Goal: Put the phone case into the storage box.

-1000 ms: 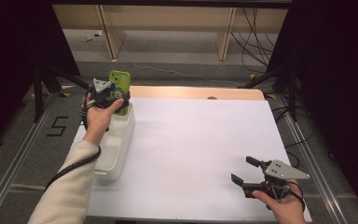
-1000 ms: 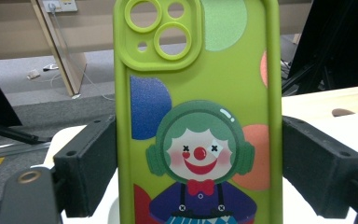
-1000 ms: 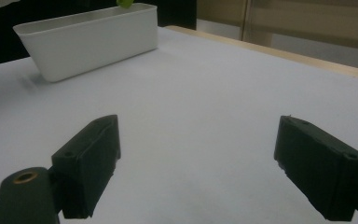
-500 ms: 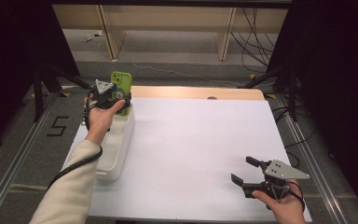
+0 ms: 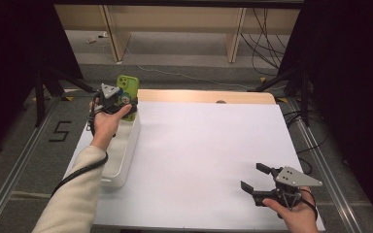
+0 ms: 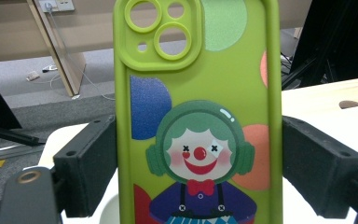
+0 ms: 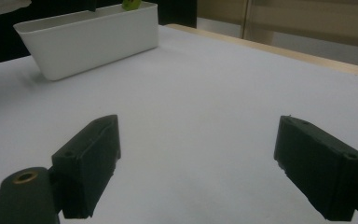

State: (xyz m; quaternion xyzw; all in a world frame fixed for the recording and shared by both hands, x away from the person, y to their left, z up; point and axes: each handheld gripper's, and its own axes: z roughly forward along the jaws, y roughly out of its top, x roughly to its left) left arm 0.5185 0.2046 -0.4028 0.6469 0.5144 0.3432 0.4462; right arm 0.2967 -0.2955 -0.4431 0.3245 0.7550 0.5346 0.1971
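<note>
A lime-green phone case [image 6: 198,116] with a clown picture stands upright between my left gripper's [image 6: 198,170] black jaws, which press on both of its long edges. In the high view that case [image 5: 127,94] and the left gripper [image 5: 119,103] are held above the far end of a long white bin [image 5: 122,155] at the table's left. My right gripper [image 5: 257,178] rests low over the white table sheet [image 5: 209,145] at the front right, open, with nothing between its jaws [image 7: 198,168].
The white bin [image 7: 88,39] lies along the table's left edge, lengthwise from front to back. A bare wooden strip [image 5: 204,95] runs along the table's far edge. Metal rails, cables and shelf legs lie beyond and beside the table.
My left hand has drifted slightly toward the far end of the bin with the case still gripped. The right gripper has stayed where it was.
</note>
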